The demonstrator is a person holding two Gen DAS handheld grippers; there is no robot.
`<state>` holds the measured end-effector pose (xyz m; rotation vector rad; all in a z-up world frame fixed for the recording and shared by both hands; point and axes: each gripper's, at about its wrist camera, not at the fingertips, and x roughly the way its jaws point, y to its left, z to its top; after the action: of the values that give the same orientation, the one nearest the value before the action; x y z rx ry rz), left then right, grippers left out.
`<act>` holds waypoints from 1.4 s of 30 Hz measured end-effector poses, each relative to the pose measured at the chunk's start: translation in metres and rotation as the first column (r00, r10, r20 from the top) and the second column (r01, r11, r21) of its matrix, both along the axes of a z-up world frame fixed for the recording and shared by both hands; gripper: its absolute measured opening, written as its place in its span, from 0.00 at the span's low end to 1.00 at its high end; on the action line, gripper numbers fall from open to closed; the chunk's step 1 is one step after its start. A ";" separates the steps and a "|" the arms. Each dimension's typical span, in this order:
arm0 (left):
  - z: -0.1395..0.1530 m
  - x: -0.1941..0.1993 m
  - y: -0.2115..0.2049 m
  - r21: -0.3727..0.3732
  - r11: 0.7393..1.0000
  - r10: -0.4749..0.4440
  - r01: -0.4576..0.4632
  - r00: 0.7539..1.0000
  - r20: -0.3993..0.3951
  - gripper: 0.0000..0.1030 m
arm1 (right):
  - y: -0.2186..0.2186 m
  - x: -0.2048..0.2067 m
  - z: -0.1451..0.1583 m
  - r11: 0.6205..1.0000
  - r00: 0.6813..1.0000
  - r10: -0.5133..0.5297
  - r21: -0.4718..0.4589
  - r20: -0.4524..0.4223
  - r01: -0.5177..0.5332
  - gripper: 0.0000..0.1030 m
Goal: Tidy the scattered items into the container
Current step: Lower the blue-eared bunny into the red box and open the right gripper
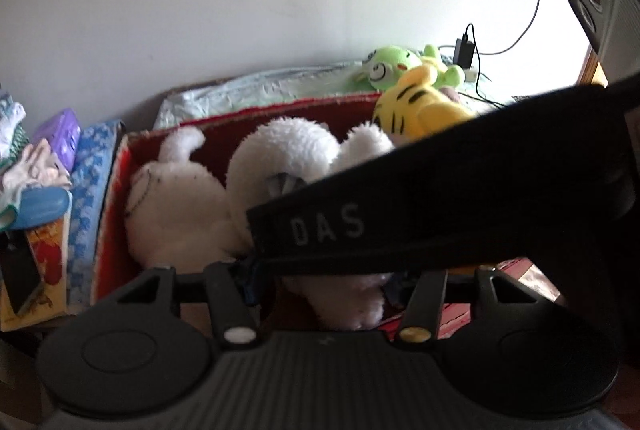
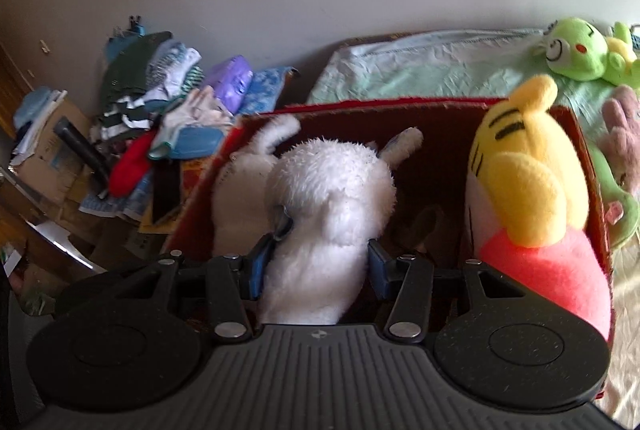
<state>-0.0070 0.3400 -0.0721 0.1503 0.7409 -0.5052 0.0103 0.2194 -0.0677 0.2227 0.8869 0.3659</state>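
Note:
A red cardboard box (image 2: 360,103) stands open on the bed, and its rim (image 1: 256,111) also shows in the left wrist view. My right gripper (image 2: 318,270) is shut on a fluffy white plush toy (image 2: 332,185) that hangs over the box's near side. My left gripper (image 1: 324,280) sits at the box's near edge, shut on a white plush limb (image 1: 336,300). A black sleeve (image 1: 460,197) with white letters hides its fingertips. Another white plush (image 1: 172,197) lies inside at the left. A yellow tiger plush (image 2: 520,165) with a pink body leans in the box's right corner.
A green plush (image 2: 576,49) and a pale pink plush (image 2: 624,133) lie on the light green sheet (image 2: 420,69) behind and right of the box. Left of the box a pile of clothes (image 2: 160,101) crowds the wall. A black charger (image 1: 464,49) and cable sit at the back right.

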 end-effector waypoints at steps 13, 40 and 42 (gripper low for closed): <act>-0.005 0.007 0.013 0.013 1.000 -0.022 0.022 1.000 -0.013 0.58 | 0.003 0.013 -0.014 1.000 0.999 -0.014 -0.021 -0.047 0.013 0.52; 0.006 -0.011 0.017 -0.016 1.000 0.016 -0.016 0.999 -0.035 0.55 | -0.010 0.001 0.000 0.999 1.000 0.015 -0.030 -0.025 -0.016 0.56; 0.008 -0.012 0.018 -0.010 1.000 0.016 -0.016 0.999 -0.033 0.55 | -0.013 -0.003 0.004 1.000 1.000 0.010 -0.023 -0.010 -0.010 0.56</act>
<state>-0.0185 0.3583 -0.0645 0.1264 0.7710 -0.4969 0.0068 0.2063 -0.0638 0.1992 0.9021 0.3639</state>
